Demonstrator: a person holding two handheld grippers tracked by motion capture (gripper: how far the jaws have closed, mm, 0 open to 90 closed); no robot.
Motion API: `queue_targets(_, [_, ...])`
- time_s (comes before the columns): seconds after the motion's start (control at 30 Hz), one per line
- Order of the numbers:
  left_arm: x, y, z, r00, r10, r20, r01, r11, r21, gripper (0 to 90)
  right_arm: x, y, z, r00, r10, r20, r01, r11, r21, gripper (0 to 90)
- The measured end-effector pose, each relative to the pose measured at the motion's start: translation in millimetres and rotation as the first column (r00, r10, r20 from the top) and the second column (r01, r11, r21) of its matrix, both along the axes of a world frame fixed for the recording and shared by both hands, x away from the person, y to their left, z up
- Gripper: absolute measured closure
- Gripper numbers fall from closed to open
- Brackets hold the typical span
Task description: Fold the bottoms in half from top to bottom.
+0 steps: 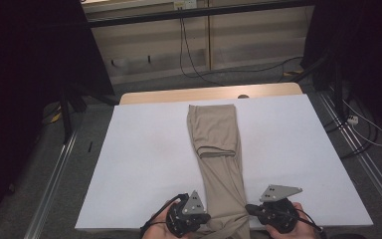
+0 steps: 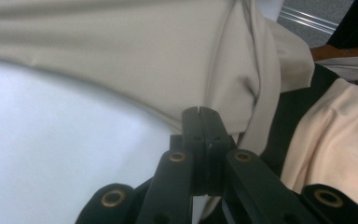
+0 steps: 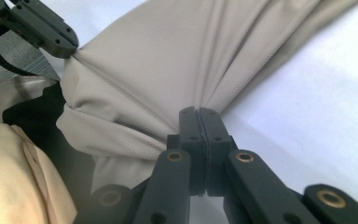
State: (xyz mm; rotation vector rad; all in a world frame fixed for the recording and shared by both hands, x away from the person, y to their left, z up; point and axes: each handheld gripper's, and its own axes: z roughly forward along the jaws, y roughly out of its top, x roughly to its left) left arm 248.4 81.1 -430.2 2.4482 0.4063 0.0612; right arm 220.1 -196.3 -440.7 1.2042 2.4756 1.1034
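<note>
Both tongs, left tongs (image 1: 206, 217) & right tongs (image 1: 249, 208), are clamped on the beige trousers' (image 1: 219, 149) near end at the counter's (image 1: 144, 159) 6 o'clock edge, prob. the waistband; next, fold toward 12 o'clock.

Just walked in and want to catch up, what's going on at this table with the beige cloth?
A person is working a long beige garment on a white table with two hand-held grippers. The garment lies lengthwise down the middle, its far end folded back over itself. At the near edge, the left gripper is shut on the garment's left side and the right gripper is shut on its right side, bunching the fabric between them. It looks like the near end is about to be lifted, perhaps for another fold.
</note>
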Motion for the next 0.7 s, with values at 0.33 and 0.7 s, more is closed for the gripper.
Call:
queue_targets(0.33, [-8.2,7.0,-6.7,0.9978,0.022,-0.063,-0.023,0.9997,-0.013,90.0,-10.8,-7.4,-3.8,0.9994,-0.011,-0.033,0.009,0.998,-0.062,90.0])
queue_targets(0.7, [42.2,13.8,8.6,0.9845,0.168,0.051,-0.16,0.9782,-0.133,48.8,34.3,-2.3,12.8,0.9953,0.009,0.097,-0.01,1.0,0.001,67.2])
